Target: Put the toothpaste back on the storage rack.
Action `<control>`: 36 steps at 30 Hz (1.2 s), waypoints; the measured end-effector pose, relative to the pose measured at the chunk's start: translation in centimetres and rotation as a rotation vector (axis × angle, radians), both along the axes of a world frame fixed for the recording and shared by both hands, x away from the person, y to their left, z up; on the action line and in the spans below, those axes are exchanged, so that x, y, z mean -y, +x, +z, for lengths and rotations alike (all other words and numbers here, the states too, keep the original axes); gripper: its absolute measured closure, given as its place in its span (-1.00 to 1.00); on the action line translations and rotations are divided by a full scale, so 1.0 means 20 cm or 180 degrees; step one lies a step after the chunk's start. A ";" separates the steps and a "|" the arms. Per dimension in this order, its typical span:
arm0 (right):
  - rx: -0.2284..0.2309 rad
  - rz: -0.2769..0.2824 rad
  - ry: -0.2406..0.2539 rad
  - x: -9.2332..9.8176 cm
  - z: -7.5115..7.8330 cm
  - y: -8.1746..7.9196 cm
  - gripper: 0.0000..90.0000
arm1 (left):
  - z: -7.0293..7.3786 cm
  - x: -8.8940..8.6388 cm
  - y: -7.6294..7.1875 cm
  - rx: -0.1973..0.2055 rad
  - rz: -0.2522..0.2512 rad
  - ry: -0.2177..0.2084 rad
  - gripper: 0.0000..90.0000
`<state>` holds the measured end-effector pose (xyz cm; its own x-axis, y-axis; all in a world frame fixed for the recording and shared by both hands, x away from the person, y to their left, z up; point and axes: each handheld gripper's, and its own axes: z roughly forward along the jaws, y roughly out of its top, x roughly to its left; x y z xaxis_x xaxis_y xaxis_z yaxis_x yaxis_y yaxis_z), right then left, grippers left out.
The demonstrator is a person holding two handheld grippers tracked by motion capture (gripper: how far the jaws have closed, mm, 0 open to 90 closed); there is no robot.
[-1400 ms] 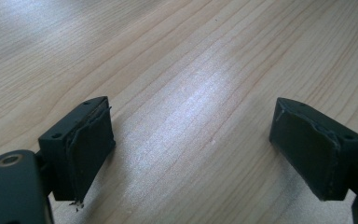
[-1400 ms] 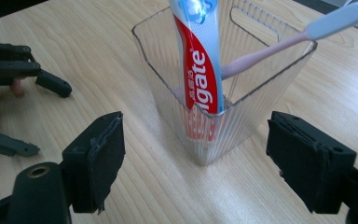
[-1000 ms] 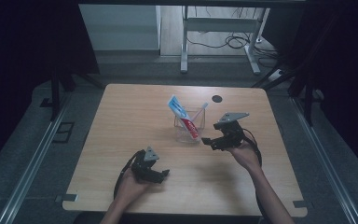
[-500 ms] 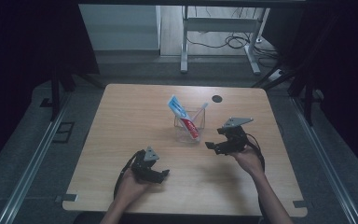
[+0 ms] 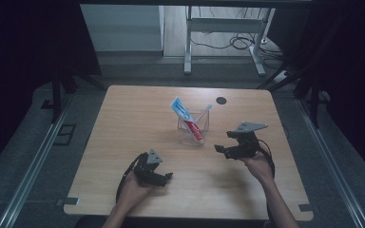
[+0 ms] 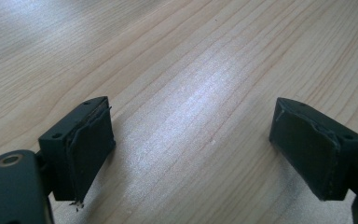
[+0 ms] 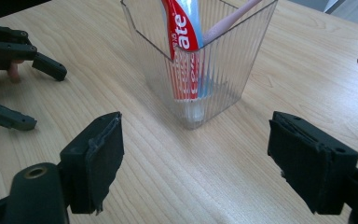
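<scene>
1. Clear ribbed cup [image 5: 193, 127] upright just above the middle of the high view, on the wooden tabletop [image 5: 123, 123]; filling the upper centre of the right gripper view [image 7: 205, 60].
2. Toothpaste tube [image 5: 186, 118] standing inside that cup, leaning to the upper left past the rim; red and white print seen through the wall in the right gripper view [image 7: 182, 51].
3. Pink toothbrush [image 7: 230, 21] likewise in the cup, slanting toward the upper right of the right gripper view; pale handle poking out at the cup's upper right in the high view [image 5: 207, 109].
4. Right tool [image 5: 232, 148] right of centre in the high view, near the cup but apart from it; jaws spread wide with nothing between them, aimed at the cup across bare wood in its own view [image 7: 196, 163].
5. Left tool [image 5: 158, 176] at lower centre-left of the high view, resting low by the tabletop's near edge; jaws wide apart over plain wood grain [image 6: 191, 154], gripping nothing; also visible at the far left edge of the right gripper view.
6. Small dark round mark [image 5: 221, 100] above and right of the cup, well apart from both tools.
7. Judged done: both items seated in the cup, nothing loose on the tabletop.
8. Judged left: little or nothing, unless a fresh grasp on the cup or its contents is meant; no contact made at this moment.
</scene>
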<state>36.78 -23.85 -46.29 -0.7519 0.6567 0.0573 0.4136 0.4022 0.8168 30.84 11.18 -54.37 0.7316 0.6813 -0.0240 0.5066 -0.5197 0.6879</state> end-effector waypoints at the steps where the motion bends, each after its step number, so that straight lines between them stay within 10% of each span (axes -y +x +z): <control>1: 0.0008 -0.0009 0.0010 0.00 0.00 0.00 -0.59 | 0.00 0.00 0.00 0.0000 0.0000 -0.0001 -0.70; 36: 0.0095 -0.0123 -0.0148 0.14 -0.05 -0.18 -0.65 | 0.00 0.00 0.00 0.0001 0.0006 -0.0006 -0.70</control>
<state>33.13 -26.73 -47.22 -0.7268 0.6868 0.0040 0.4052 0.4241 0.8099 30.84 11.17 -54.38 0.7304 0.6826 -0.0251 0.5074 -0.5175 0.6890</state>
